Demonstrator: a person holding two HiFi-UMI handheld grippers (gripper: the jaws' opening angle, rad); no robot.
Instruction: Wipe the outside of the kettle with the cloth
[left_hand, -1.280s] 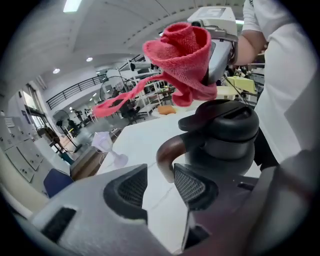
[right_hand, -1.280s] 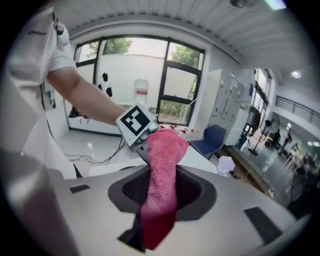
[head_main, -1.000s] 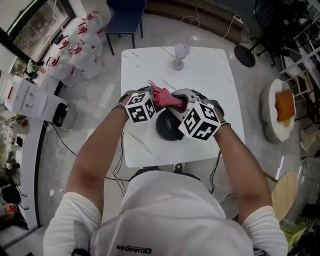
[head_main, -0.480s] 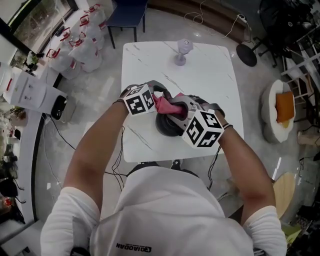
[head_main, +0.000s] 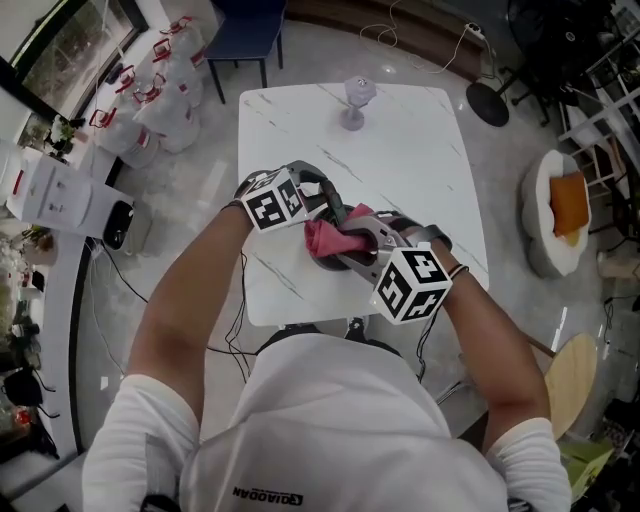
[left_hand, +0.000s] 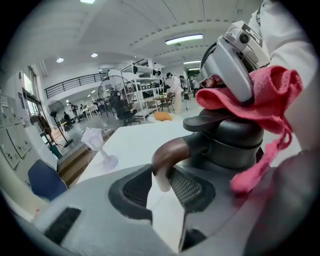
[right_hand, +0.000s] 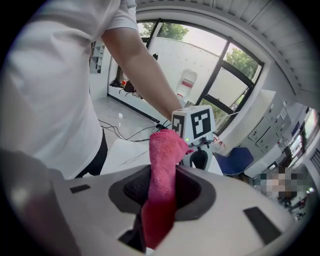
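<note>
At the centre of the head view, near the lower edge of the white table (head_main: 400, 140), we see the dark kettle (left_hand: 227, 147) standing. Its brown handle (left_hand: 170, 152) is pinched between the pads of the left gripper (left_hand: 162, 181), whose jaws have just been closing on it. The right gripper (right_hand: 162, 192), at the lower right of that view, is clamped on the pink cloth (right_hand: 162, 155), which is bunched over the kettle's top.
</note>
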